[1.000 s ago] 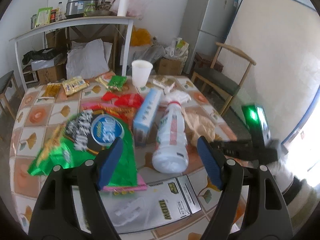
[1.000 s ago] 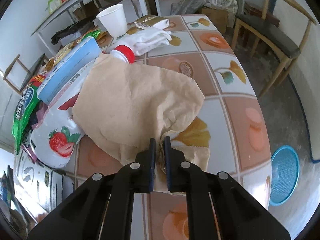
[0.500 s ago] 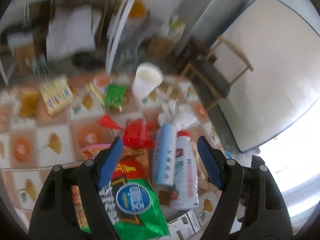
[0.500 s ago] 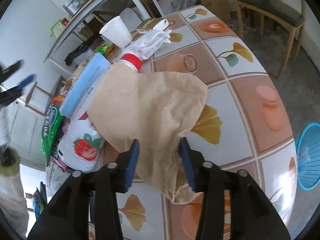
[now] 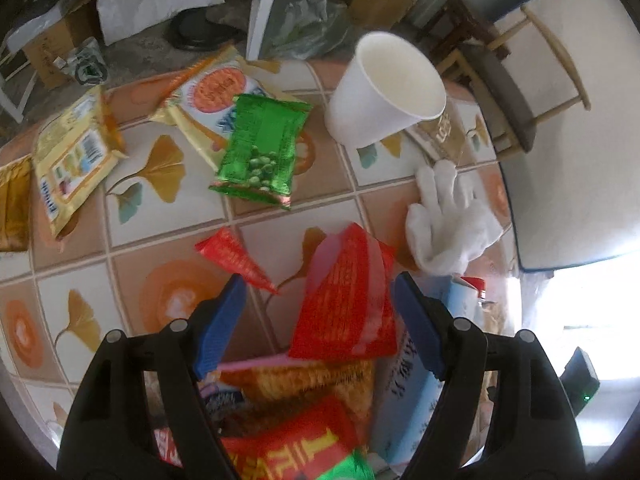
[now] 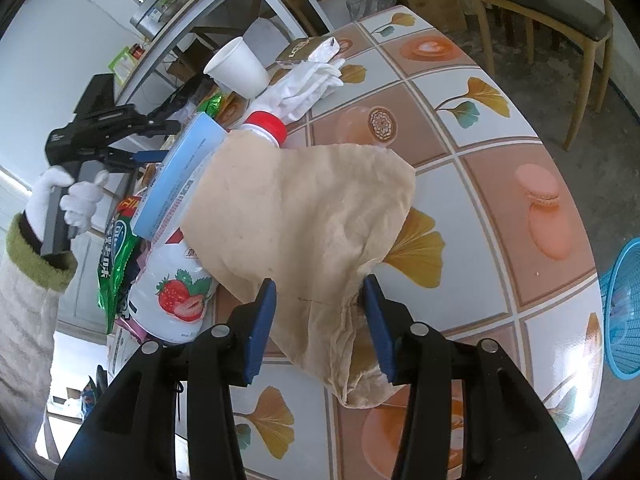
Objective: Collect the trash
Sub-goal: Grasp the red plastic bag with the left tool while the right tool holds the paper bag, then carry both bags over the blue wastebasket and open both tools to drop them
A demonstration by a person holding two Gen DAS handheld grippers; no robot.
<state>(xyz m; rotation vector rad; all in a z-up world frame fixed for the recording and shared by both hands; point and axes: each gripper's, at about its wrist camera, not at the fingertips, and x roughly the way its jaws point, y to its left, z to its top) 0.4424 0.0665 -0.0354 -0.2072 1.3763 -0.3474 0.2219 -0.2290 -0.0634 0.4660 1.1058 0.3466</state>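
My left gripper [image 5: 318,280] is open and points steeply down at the tiled table [image 5: 168,216]. A crumpled red wrapper [image 5: 348,300] lies between its blue pads, untouched, with a small torn red piece [image 5: 234,258] to the left. Beyond it are a green snack packet [image 5: 260,148], a white paper cup [image 5: 384,92] and a white glove [image 5: 448,220]. My right gripper [image 6: 319,282] is open, astride the near end of a sheet of brown paper [image 6: 304,208]. That paper drapes over a strawberry milk bottle [image 6: 176,288].
A light blue box [image 6: 176,184] and green bags [image 6: 116,248] lie beside the bottle. Yellow snack packets [image 5: 72,156] sit at the table's far left. A blue basket [image 6: 622,312] stands on the floor at the right, a wooden chair [image 6: 540,4] behind. A gloved hand [image 6: 76,200] holds the left gripper.
My right gripper let go of the brown paper and opened around it. The left gripper swept across the table and tipped downward, from the green bag and bottle to the red wrapper.
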